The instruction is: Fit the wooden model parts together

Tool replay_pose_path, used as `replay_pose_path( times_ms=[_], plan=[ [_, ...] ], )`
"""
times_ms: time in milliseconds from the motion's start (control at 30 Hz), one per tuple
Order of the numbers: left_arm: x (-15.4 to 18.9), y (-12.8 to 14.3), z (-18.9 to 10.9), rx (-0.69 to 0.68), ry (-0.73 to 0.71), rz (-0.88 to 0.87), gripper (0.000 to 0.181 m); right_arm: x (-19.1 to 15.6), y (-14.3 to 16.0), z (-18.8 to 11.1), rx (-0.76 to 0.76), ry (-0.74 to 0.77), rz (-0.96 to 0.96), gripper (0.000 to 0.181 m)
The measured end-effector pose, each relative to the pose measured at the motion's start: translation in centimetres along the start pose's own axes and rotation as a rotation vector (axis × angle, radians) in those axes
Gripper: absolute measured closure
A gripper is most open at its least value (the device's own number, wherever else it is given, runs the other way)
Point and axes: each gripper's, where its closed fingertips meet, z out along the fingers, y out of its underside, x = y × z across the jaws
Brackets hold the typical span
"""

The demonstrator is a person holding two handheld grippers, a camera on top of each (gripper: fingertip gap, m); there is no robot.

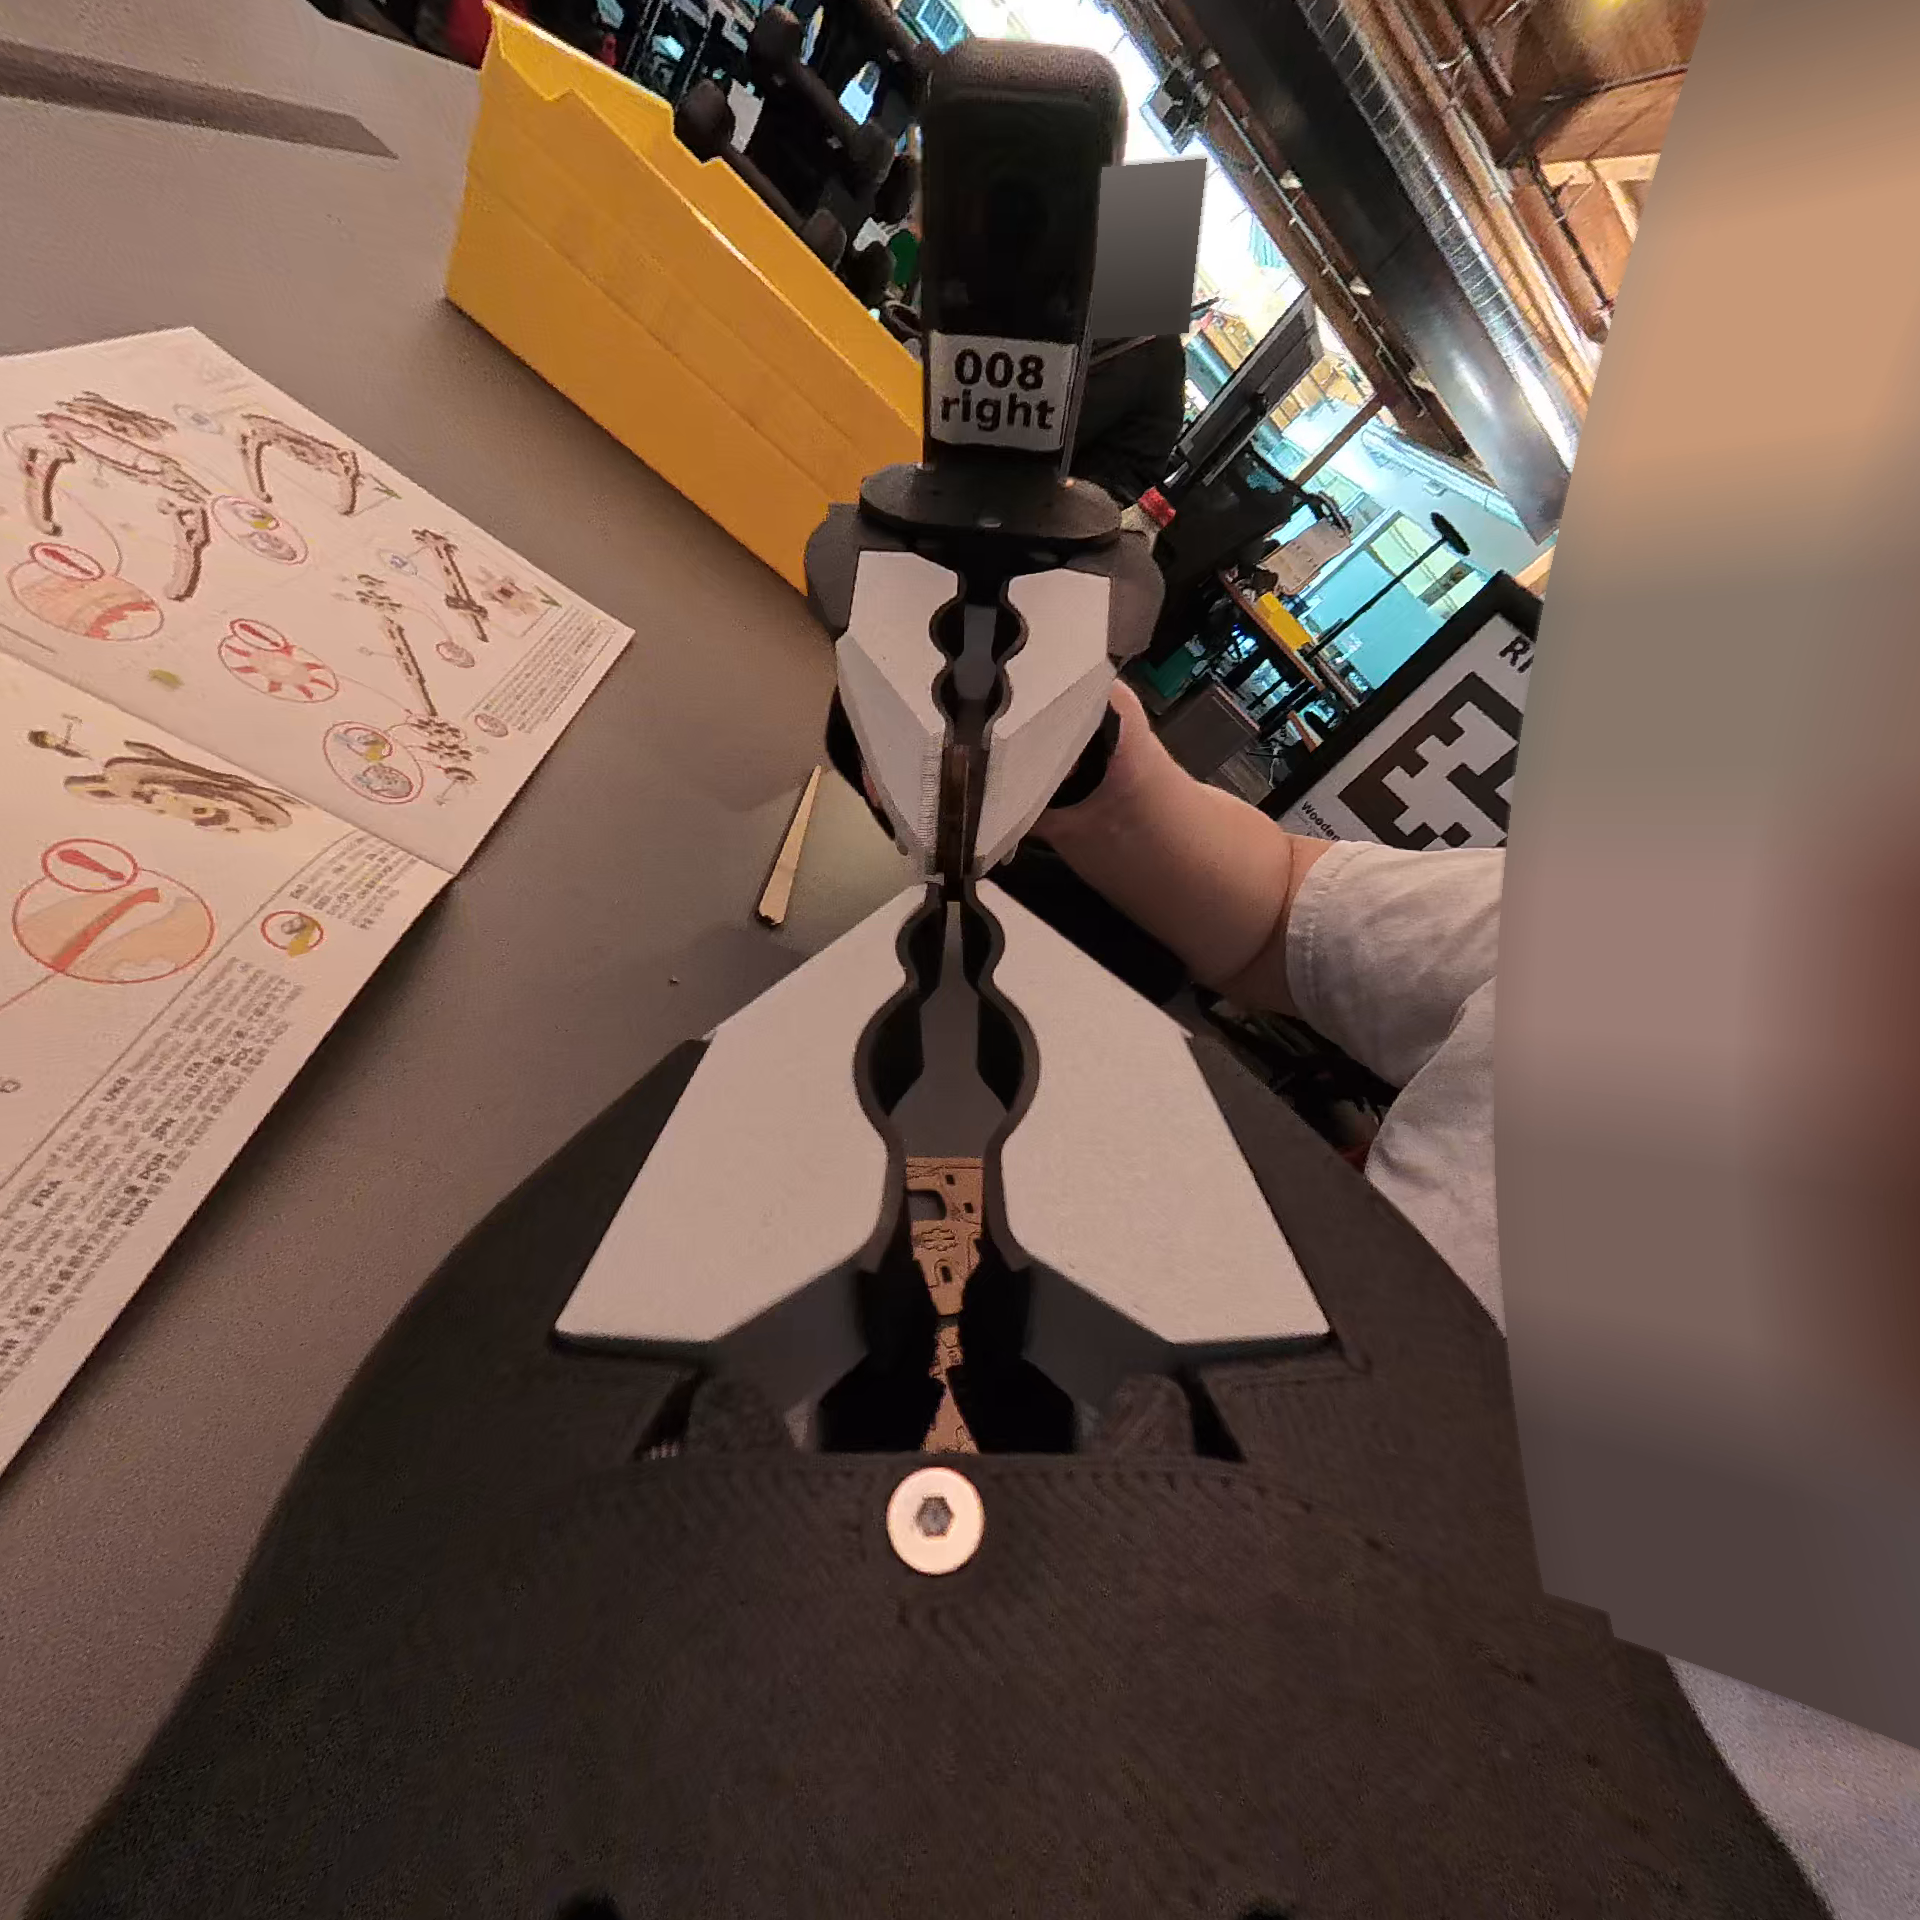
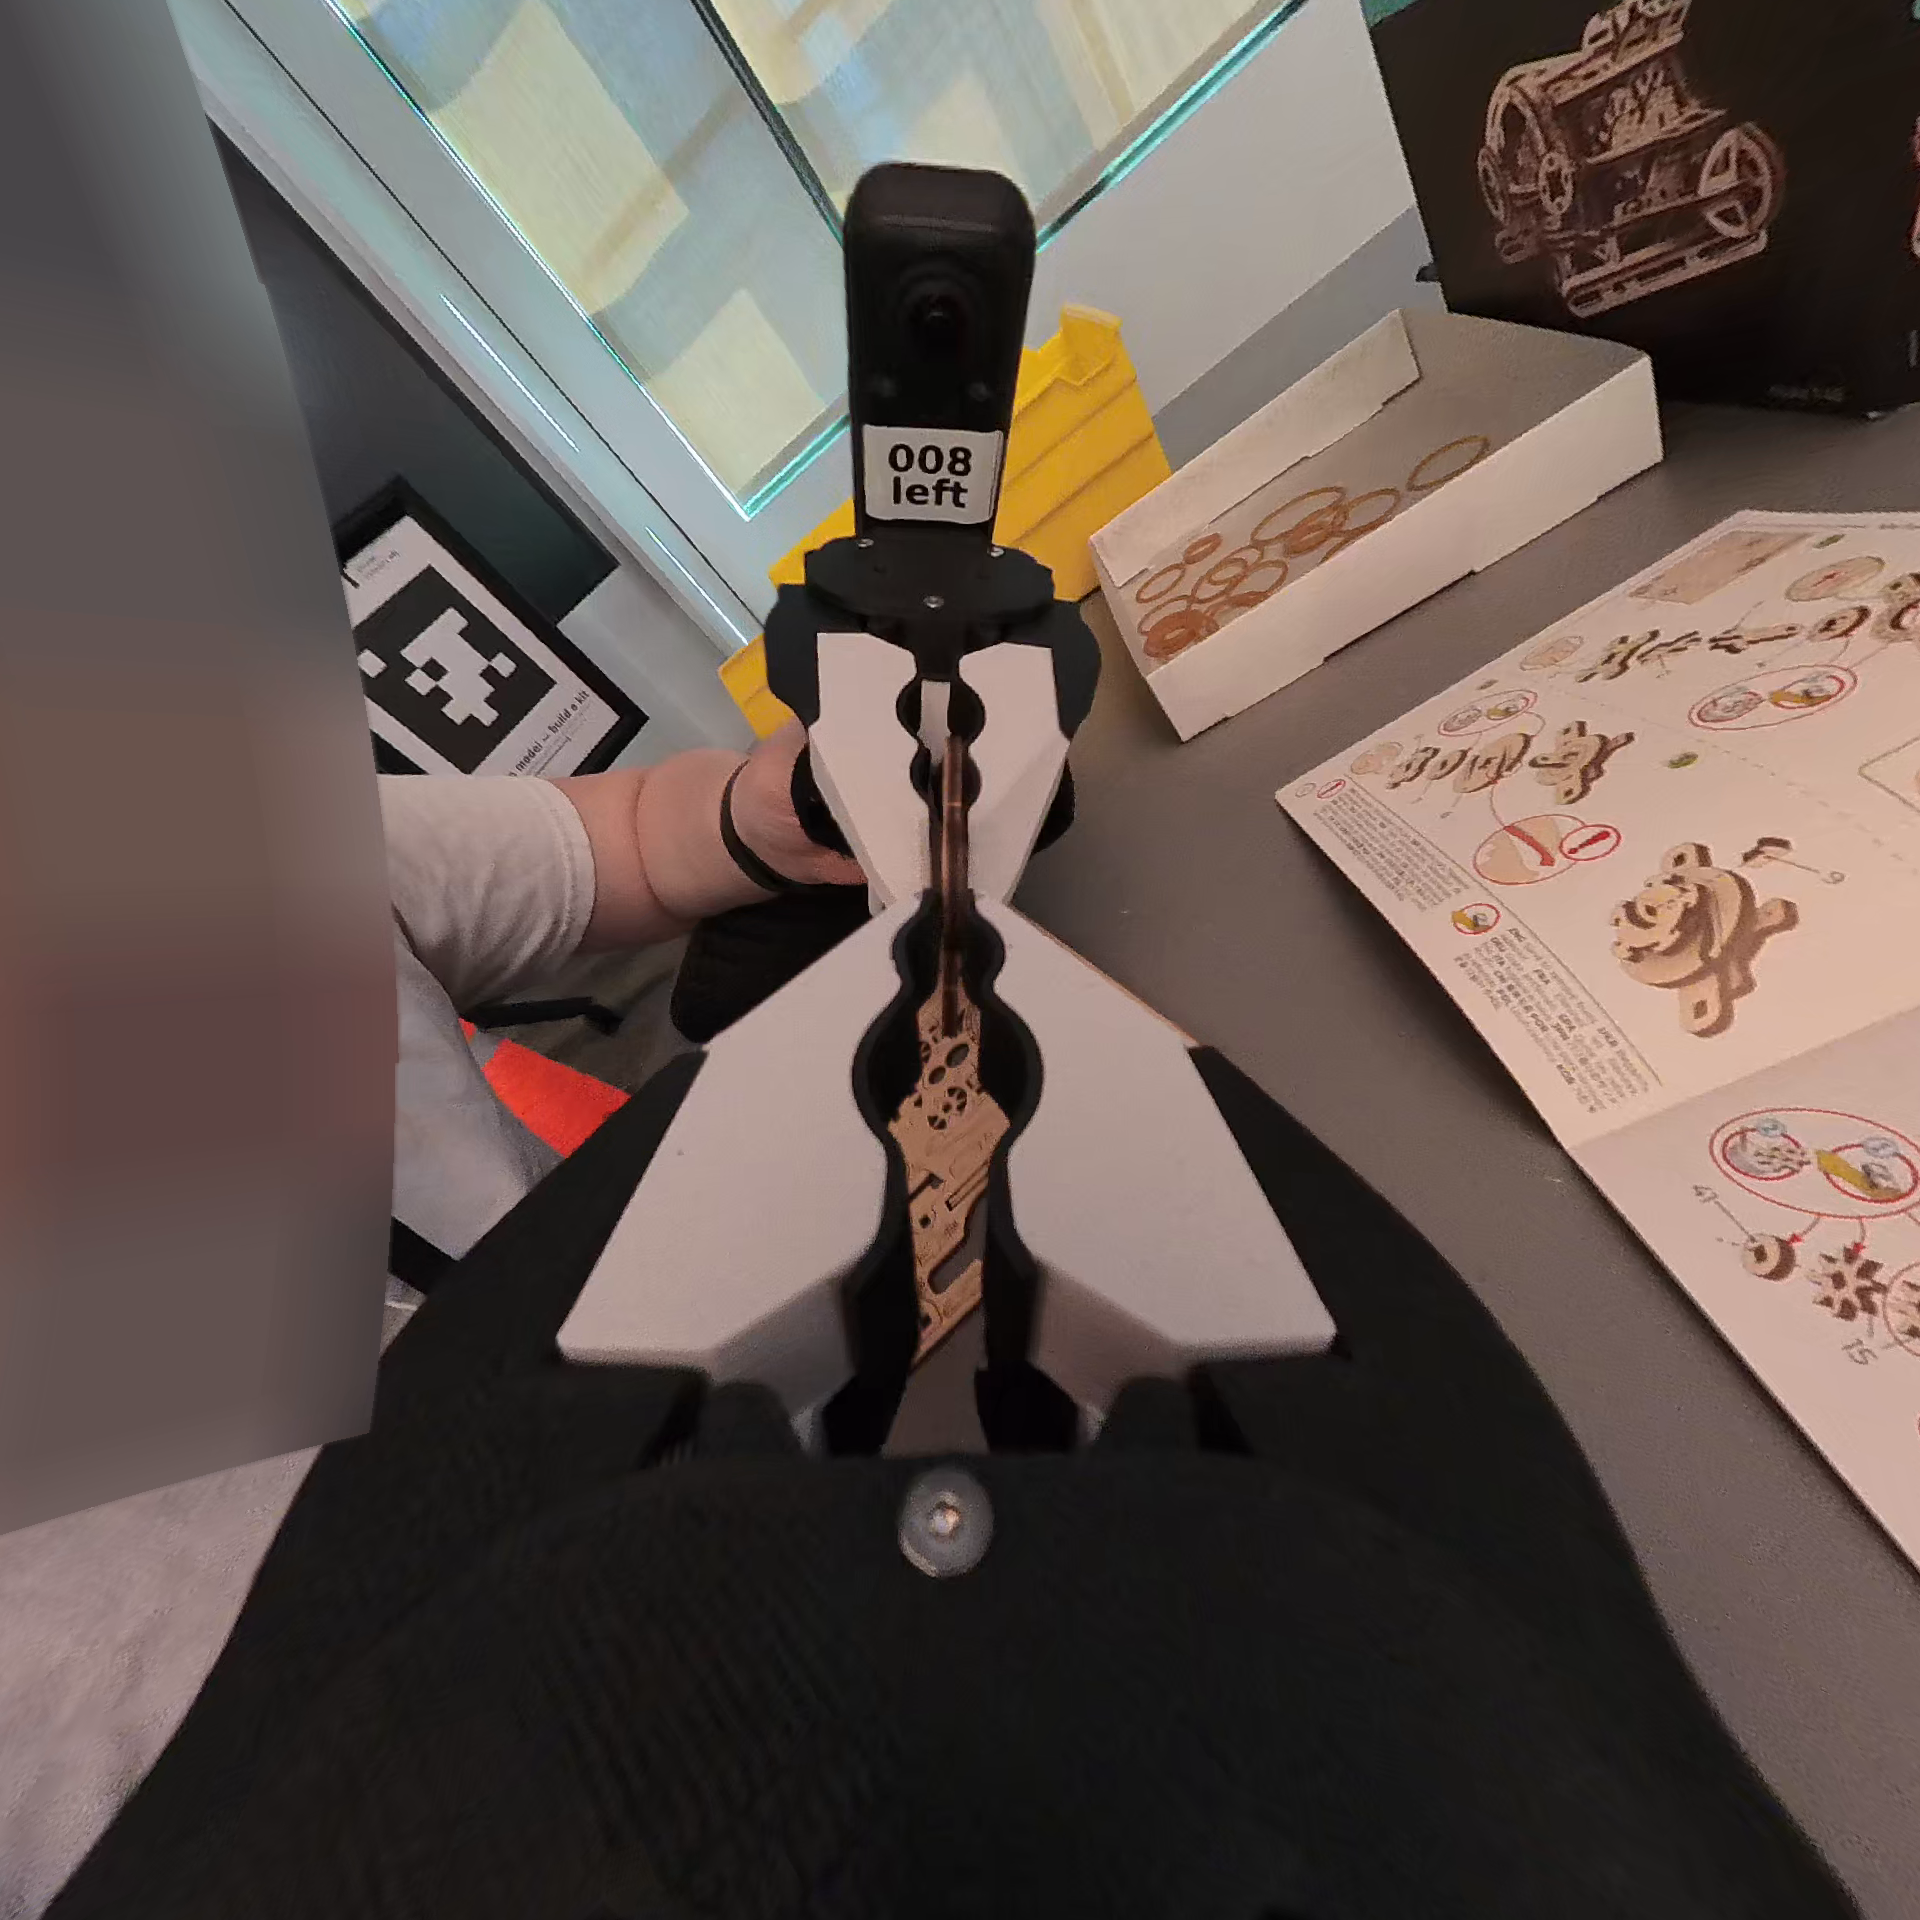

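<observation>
My left gripper (image 1: 951,902) and right gripper (image 2: 948,912) face each other tip to tip above the grey table (image 1: 582,1039). Both are shut on one thin wooden sheet of laser-cut model parts, seen edge-on. The sheet shows in the gap between my left fingers (image 1: 941,1226) and between my right fingers (image 2: 945,1143). It runs on into the opposite gripper in each view: the right gripper (image 1: 958,857) and the left gripper (image 2: 950,878). Most of the sheet is hidden by the white finger pads (image 1: 727,1174).
An open instruction booklet (image 1: 260,675) lies on the table, also in the right wrist view (image 2: 1662,883). A yellow bin (image 1: 665,281) stands behind. A wooden stick (image 1: 790,852) lies near the grippers. A white box of wooden rings (image 2: 1351,520) and a dark product box (image 2: 1662,187) stand at the back. My left and right fingertips are right by each other.
</observation>
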Motion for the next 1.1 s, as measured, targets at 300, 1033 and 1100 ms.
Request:
replay_pose_path(
  times_ms=[300,1033,1100],
  plan=[
    [-0.3,0.5,0.1,-0.041,-0.031,0.027,0.181,0.3,0.3,0.1,0.0,-0.02,0.084,0.181],
    [-0.7,0.7,0.1,-0.022,-0.084,0.01,0.181,0.7,0.6,0.2,-0.058,0.099,-0.064,0.18],
    [-0.7,0.7,0.0,-0.025,-0.091,0.029,0.181,0.6,0.5,0.3,-0.061,0.115,-0.098,0.18]
  ],
)
